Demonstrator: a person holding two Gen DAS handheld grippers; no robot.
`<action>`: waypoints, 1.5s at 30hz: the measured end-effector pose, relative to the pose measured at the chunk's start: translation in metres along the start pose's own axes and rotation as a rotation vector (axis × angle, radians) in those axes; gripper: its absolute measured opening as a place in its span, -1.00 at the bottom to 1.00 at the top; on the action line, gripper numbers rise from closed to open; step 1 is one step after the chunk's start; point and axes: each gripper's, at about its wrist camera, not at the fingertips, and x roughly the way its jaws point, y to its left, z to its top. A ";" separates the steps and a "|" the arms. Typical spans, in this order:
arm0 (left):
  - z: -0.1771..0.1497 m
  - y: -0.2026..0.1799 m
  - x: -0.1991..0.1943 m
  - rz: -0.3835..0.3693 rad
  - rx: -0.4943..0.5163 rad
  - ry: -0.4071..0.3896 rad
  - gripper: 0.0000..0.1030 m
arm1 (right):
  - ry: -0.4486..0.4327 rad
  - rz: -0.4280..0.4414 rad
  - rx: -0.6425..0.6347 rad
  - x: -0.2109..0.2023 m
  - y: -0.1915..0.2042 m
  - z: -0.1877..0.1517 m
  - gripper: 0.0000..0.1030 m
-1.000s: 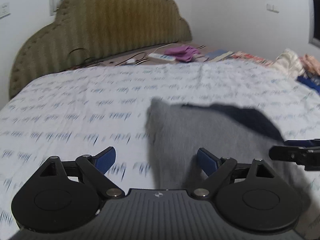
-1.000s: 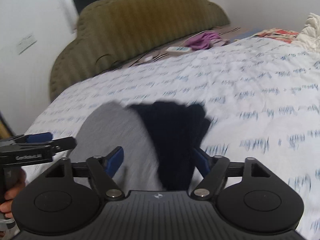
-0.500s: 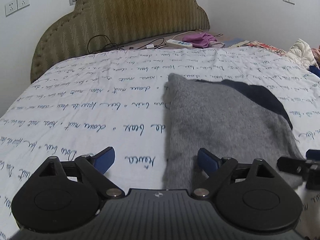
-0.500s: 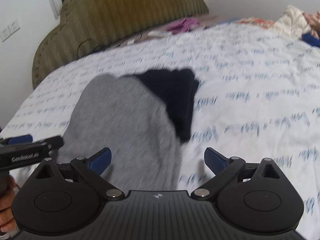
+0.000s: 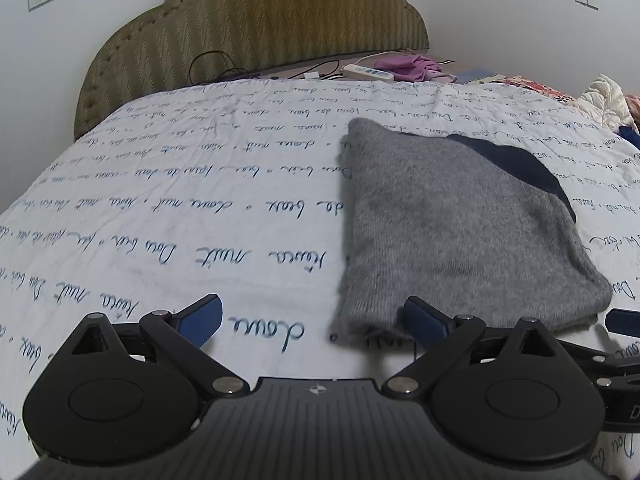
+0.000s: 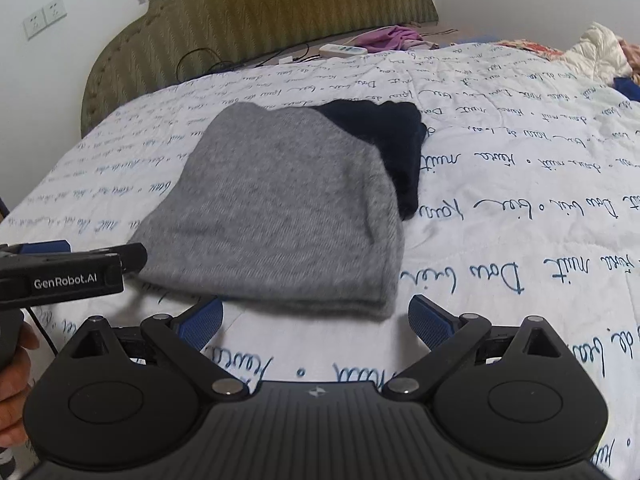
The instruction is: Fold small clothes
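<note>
Left wrist view: the left gripper (image 5: 312,320) is spread wide and holds nothing. The grey sweater (image 5: 452,232) lies folded on the bedspread (image 5: 160,216) at centre right of the frame, its near edge just beyond the right-hand finger. A dark blue part (image 5: 520,168) shows at its far edge. Judged soft, light and limp; the knit should sag if lifted by a single point.

Right wrist view: the right gripper (image 6: 316,320) is likewise spread and empty. The sweater fills the centre of the frame, its doubled near edge just ahead of the fingers. Take hold at the near corners, through all layers, one gripper per corner.
</note>
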 end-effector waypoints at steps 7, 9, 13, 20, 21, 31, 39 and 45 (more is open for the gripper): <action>-0.013 0.006 -0.007 0.016 0.000 0.005 0.91 | -0.002 -0.003 -0.009 -0.005 0.009 -0.013 0.94; -0.017 0.006 -0.009 0.021 -0.002 0.006 0.91 | -0.004 -0.010 -0.009 -0.005 0.010 -0.016 0.94; -0.023 0.007 -0.011 0.021 -0.005 0.006 0.91 | -0.008 -0.022 -0.003 -0.007 0.012 -0.022 0.94; -0.030 0.006 -0.012 0.021 0.006 0.006 0.94 | -0.023 -0.054 -0.008 -0.008 0.013 -0.028 0.94; -0.031 0.006 -0.012 0.019 0.009 0.007 0.94 | -0.024 -0.060 -0.014 -0.008 0.014 -0.029 0.94; -0.038 0.006 -0.010 0.013 0.003 0.020 0.99 | -0.031 -0.082 -0.046 -0.007 0.019 -0.034 0.94; -0.040 0.008 -0.006 0.008 -0.010 0.029 0.99 | -0.029 -0.086 -0.057 -0.006 0.019 -0.035 0.94; -0.040 0.007 -0.006 0.012 -0.002 0.025 0.99 | -0.027 -0.085 -0.060 -0.005 0.020 -0.036 0.97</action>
